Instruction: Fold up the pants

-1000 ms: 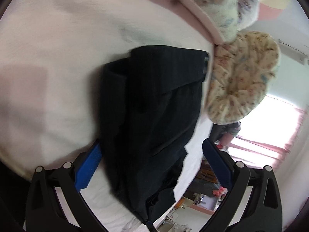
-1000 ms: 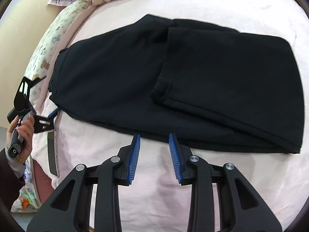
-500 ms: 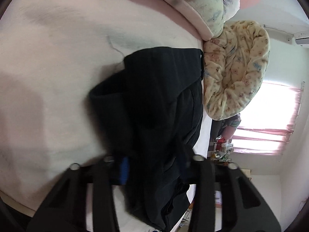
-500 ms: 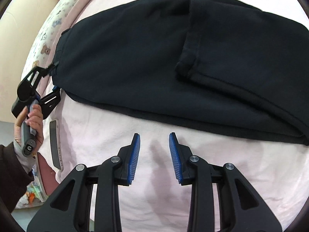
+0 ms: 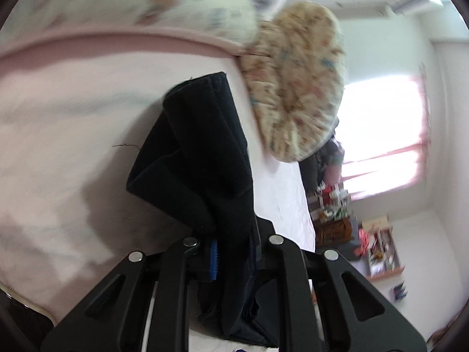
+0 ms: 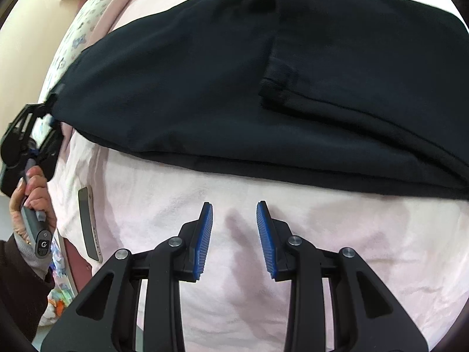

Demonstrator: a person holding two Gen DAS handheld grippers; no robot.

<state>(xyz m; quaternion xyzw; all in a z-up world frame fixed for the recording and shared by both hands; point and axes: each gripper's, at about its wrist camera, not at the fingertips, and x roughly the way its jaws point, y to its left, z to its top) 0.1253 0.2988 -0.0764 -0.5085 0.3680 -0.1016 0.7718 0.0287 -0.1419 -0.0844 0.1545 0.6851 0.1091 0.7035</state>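
Note:
Black pants (image 6: 234, 82) lie folded on a pale pink bed sheet (image 6: 322, 249), with the leg ends doubled back over the upper part. My left gripper (image 5: 233, 252) is shut on the waist end of the pants (image 5: 205, 146) and lifts it off the sheet. It also shows at the left edge of the right wrist view (image 6: 49, 111), held by a hand. My right gripper (image 6: 234, 223) is open and empty, just above the sheet, a little short of the pants' near edge.
A floral quilt roll (image 5: 296, 85) and a patterned pillow (image 5: 140, 3) lie beyond the waist end. A phone-like slab (image 6: 89, 223) rests at the bed's left edge. A window (image 5: 384, 135) and cluttered shelves (image 5: 378, 243) lie off the bed.
My left gripper closed on the waist end and raised it. My right gripper stayed open and moved closer to the pants' near edge.

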